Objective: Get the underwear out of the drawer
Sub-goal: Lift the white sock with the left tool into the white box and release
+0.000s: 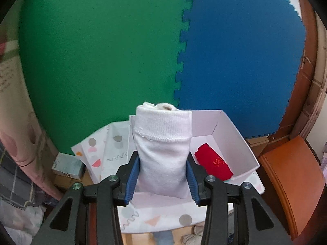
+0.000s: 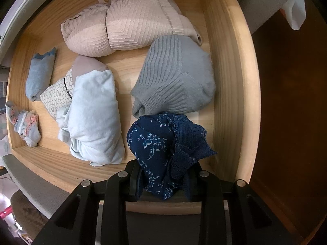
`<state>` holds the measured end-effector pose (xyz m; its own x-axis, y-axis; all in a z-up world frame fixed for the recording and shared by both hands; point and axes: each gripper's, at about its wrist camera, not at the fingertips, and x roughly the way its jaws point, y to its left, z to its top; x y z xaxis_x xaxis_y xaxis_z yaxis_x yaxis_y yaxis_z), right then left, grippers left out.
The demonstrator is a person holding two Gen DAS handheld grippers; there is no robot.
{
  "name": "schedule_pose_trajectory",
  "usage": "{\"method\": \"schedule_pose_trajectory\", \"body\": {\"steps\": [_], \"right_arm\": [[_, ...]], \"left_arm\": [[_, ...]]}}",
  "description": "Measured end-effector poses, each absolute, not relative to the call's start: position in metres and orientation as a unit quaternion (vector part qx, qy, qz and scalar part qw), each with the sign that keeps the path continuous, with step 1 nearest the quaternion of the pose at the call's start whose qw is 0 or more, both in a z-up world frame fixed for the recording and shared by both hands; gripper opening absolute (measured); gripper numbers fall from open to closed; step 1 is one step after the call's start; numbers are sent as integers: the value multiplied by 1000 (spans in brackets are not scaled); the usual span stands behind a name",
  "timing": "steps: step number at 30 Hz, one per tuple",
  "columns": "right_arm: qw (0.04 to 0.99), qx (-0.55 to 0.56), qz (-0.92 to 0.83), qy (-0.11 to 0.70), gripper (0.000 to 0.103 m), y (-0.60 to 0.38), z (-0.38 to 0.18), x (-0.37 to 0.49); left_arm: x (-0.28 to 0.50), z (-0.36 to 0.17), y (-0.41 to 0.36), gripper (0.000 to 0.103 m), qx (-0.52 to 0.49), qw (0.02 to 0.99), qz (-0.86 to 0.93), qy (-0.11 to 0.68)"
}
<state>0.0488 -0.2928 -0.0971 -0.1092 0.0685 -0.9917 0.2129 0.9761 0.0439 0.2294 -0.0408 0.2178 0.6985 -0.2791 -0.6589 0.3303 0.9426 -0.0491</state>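
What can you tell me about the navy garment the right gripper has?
The navy floral underwear is a bunched, crumpled piece of thin dark-blue fabric with a small pale-blue flower print and a scalloped lace trim on its right side. The right gripper is shut on its lower part, the fingers pinching it from both sides. It sits over the near right corner of the wooden drawer, just in front of a folded grey knit garment; whether they touch is unclear.

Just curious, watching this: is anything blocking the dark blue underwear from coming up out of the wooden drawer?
Nothing visible does. The right gripper is shut on the dark blue underwear, near the drawer's front wall. The grey knit piece lies just behind it and the pale blue bundle beside it, neither on top.
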Motion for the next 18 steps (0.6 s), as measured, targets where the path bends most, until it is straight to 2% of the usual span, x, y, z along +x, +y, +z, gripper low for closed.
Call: {"method": "schedule_pose_trajectory", "body": {"steps": [6,15,18], "right_arm": [[660,114,-47,741,28,-301,-97,49],[659,111,-43,743,28,-306,-99,51],[658,113,-45,743,28,-305,-98,53]], "left_arm": [[275,187,-49,43,35,907,-143,393],[292,139,-59,43,67,893,-128,425],[303,119,-56,43,56,879,-117,459]]}}
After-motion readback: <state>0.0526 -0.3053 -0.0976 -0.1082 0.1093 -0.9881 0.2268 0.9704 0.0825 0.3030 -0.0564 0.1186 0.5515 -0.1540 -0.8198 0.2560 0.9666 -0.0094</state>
